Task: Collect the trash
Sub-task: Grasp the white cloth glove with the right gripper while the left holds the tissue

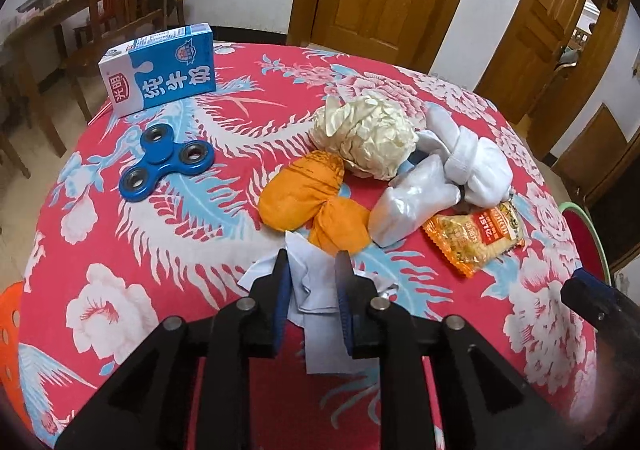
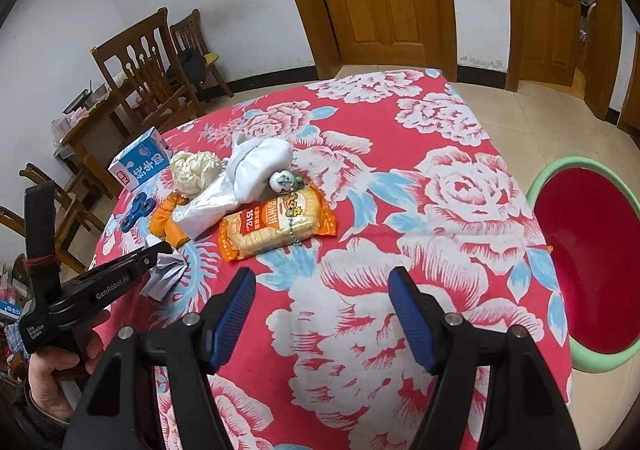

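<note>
Left tool (image 1: 312, 266): jaws narrowly apart, straddling crumpled white paper (image 1: 316, 290) at 6 o'clock of the surface (image 1: 160, 234); pads not visibly pressing. Right tool (image 2: 322, 290): jaws wide apart, empty, over bare cloth. Red basin (image 2: 592, 270) sits off the surface at 3 o'clock. Judgement: seat paper deep between pads before closing, avoid pinching tablecloth.

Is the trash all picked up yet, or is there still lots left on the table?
Not yet. The basin beside the table looks empty, so nothing seems collected. The left gripper is around the crumpled white paper; the right gripper is open and empty. The orange wad, cream paper ball and snack packet remain.
</note>
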### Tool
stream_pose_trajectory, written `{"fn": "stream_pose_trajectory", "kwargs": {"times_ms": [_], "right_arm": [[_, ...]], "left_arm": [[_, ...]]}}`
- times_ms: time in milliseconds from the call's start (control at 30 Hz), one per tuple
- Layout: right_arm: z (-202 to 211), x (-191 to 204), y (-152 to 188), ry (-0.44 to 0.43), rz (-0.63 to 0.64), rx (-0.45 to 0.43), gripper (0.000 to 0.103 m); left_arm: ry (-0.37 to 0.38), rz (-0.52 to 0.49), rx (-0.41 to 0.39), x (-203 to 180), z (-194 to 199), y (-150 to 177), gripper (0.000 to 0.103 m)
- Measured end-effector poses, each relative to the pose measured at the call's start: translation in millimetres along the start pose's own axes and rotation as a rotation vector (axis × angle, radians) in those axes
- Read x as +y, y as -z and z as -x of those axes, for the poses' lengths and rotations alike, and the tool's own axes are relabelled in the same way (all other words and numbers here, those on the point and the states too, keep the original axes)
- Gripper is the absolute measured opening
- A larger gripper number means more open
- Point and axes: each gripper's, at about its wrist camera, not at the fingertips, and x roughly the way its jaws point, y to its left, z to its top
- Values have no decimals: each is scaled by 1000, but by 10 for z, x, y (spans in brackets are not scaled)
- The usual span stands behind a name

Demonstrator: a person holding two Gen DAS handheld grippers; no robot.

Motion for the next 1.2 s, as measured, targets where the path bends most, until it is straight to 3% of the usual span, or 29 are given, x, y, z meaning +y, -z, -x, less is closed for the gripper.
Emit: {"fn": "stream_pose_trajectory", "kwargs": {"times_ms": [67,167,400,600,833,1033,1133,1200], "right_arm": [[-6,9,7,-1,4,1,71],[-5,30,-3,2,18,-1,71],[37,158,-120,0,70,-25,71],[-2,314,-352,-4,118,-63,71],[-282,397,-655,-13,119,-68,70],[-635,376,-821,-58,77,-8,57],[-781,395,-855,-87,72,32,46],[-837,409,-853,-101,78,48,31]], "left_arm": [[12,5,9,8,2,-2,10],[42,28,18,40,40,13,6],[88,30,-32,29,296,-32,5],[58,-6,-117,-15,491,-254,5],[37,-1,-161,19,454,-445,5],[37,9,-160,32,315,-476,5],[34,9,-153,24,254,-460,5],[38,12,-148,19,224,-448,5]]}}
